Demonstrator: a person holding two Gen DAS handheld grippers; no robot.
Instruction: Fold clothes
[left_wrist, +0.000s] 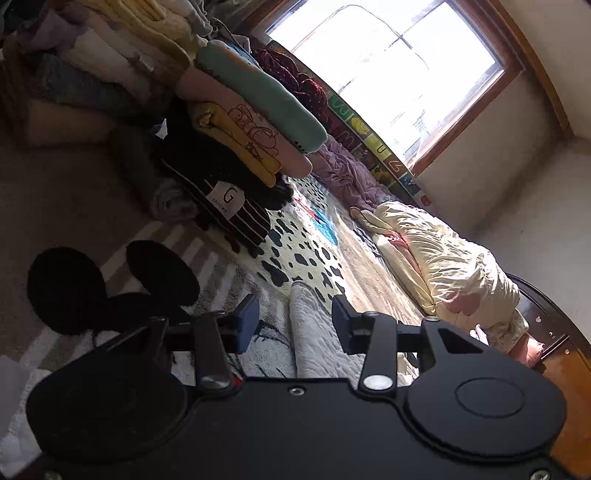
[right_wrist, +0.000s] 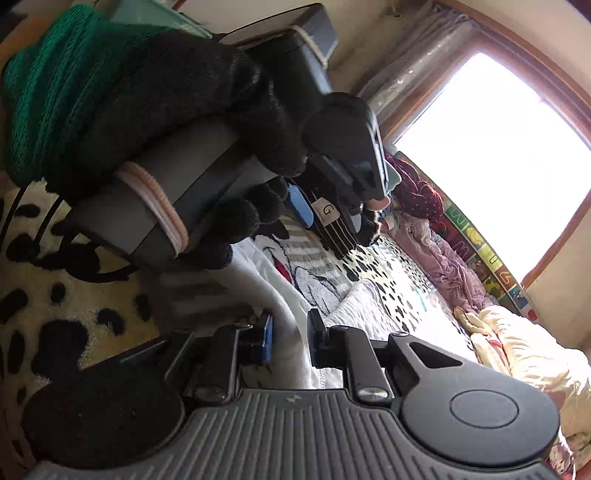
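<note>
A white sweatshirt (left_wrist: 314, 343) with a black mouse-ears print (left_wrist: 70, 288) lies spread on a black-spotted cream blanket (left_wrist: 306, 254). A raised fold of it runs between the fingers of my left gripper (left_wrist: 295, 323). The jaws stand apart, with a gap between the blue left pad and the fold. In the right wrist view my right gripper (right_wrist: 291, 339) is shut on a white edge of the sweatshirt (right_wrist: 280, 306), which fills the space between its pads. Above it a black-gloved hand (right_wrist: 177, 110) with a green knit sleeve (right_wrist: 48, 92) holds the left tool's handle.
A stack of folded clothes (left_wrist: 251, 122) stands on the bed's far left, over a black striped garment with a G label (left_wrist: 229, 199). A cream quilt (left_wrist: 443, 266), a purple cloth (left_wrist: 343, 170) and an alphabet mat (left_wrist: 369, 136) lie along the window (left_wrist: 388, 74) wall.
</note>
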